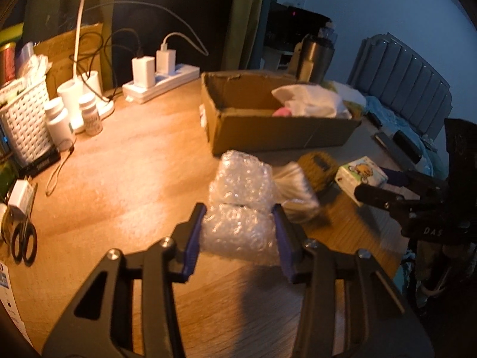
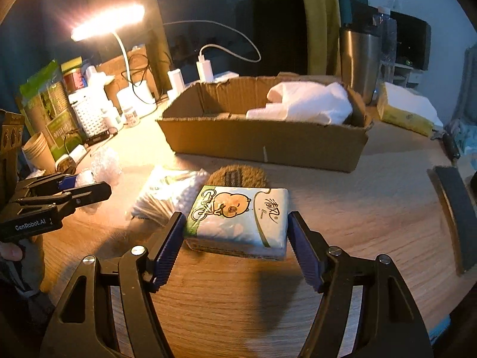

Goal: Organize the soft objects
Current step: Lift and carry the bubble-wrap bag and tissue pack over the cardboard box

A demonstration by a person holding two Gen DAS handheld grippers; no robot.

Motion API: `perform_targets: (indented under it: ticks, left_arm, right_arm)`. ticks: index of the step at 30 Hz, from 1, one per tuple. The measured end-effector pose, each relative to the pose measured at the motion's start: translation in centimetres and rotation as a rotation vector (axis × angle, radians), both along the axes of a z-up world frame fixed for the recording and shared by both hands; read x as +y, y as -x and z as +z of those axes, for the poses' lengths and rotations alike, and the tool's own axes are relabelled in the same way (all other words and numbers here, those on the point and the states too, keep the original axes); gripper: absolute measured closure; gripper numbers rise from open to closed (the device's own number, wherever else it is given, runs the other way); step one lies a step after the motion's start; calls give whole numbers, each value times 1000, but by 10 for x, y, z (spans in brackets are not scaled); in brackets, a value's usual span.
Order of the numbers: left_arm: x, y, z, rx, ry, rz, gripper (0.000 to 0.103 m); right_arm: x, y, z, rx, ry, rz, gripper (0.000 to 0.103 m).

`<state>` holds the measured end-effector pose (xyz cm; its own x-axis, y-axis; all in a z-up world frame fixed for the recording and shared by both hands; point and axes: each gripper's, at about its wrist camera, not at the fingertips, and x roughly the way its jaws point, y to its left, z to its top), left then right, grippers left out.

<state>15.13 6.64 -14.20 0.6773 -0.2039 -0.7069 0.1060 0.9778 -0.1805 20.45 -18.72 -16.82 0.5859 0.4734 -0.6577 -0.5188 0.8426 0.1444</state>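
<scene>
Two soft things are in our grippers, one each. Our left gripper [image 1: 240,234] squeezes the bubble wrap [image 1: 238,205] between its blue pads. The wad bulges up and past the tips, and its long way runs away from us, out past the tips. Our right gripper [image 2: 235,235] hugs the tissue pack [image 2: 238,217] by its two short ends, so the pack's long way goes straight across from one pad to the other. It looks lifted a bit off the table [image 2: 357,203], with a shadow under it.

What matters most now is where the cardboard box [image 2: 262,143] sits. It lies straight ahead of both sets of jaws and well past the tips. A white bag [image 2: 307,104] already fills the box's right end. The left end looks bare.

Between the jaws and the box lie a bag of cotton swabs [image 2: 170,197] and a brown knitted thing [image 2: 238,176], just ahead of the tissue pack.

We think the right hand is nearer the full end, and the left hand is nearer the bare end. So both loads need to go up and forward, over those two things.
</scene>
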Motion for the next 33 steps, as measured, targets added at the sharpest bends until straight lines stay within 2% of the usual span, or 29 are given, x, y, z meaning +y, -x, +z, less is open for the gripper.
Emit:
perform_targets:
  ticks: [16, 33]
  left_arm:
    - [-11, -26, 32, -39, 5, -21, 58]
    - [-18, -63, 49, -58, 3, -9, 58]
  right_arm:
    - [-14, -23, 26, -32, -37, -11, 30]
    - [-24, -53, 49, -62, -53, -6, 30]
